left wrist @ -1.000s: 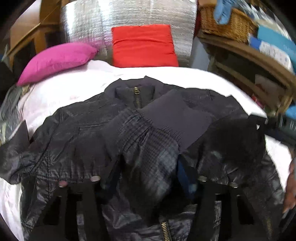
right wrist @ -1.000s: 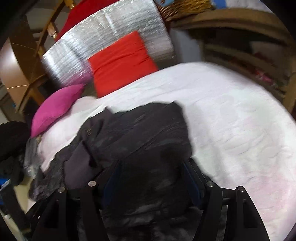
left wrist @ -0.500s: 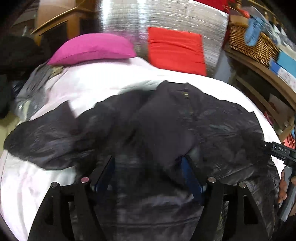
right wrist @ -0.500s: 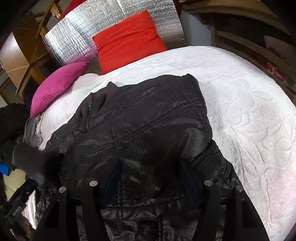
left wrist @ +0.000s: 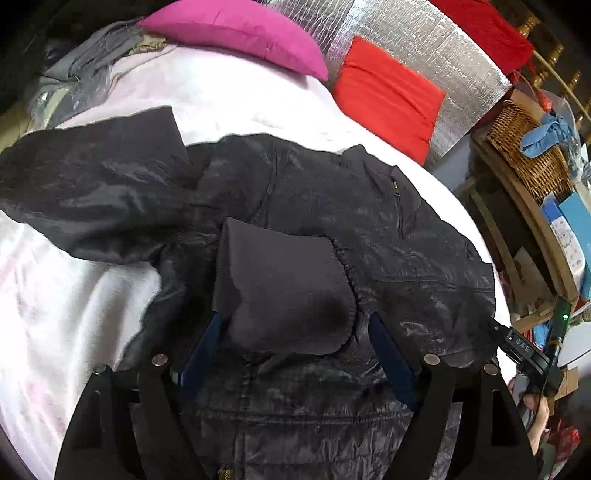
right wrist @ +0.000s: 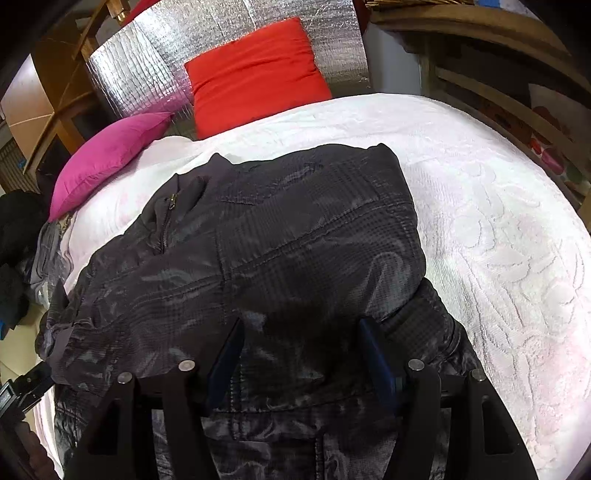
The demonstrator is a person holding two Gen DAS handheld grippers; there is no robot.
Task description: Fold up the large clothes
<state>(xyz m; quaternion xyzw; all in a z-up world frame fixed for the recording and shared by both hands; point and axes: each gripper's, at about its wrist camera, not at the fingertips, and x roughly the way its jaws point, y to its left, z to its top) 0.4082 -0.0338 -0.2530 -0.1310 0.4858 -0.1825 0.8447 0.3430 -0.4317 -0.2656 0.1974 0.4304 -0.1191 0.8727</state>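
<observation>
A large black quilted jacket lies zipper-up on the white bed. In the left wrist view a ribbed dark cuff rests flat on the jacket's front, between the blue pads of my left gripper, which stands open and apart from it. One sleeve part spreads out to the left. In the right wrist view a sleeve is folded down over the jacket. My right gripper hovers open just over this fold, its shadow on the cloth.
A pink pillow and a red pillow lean at the bed's head against silver foil. A wooden shelf with a wicker basket stands to the right. Grey clothes are heaped at far left. White bedspread shows right of the jacket.
My left gripper carried the sleeve with its cuff across the jacket, widened its jaws and let it go; its view swung left and rolled. The right gripper's view steadied over the folded sleeve.
</observation>
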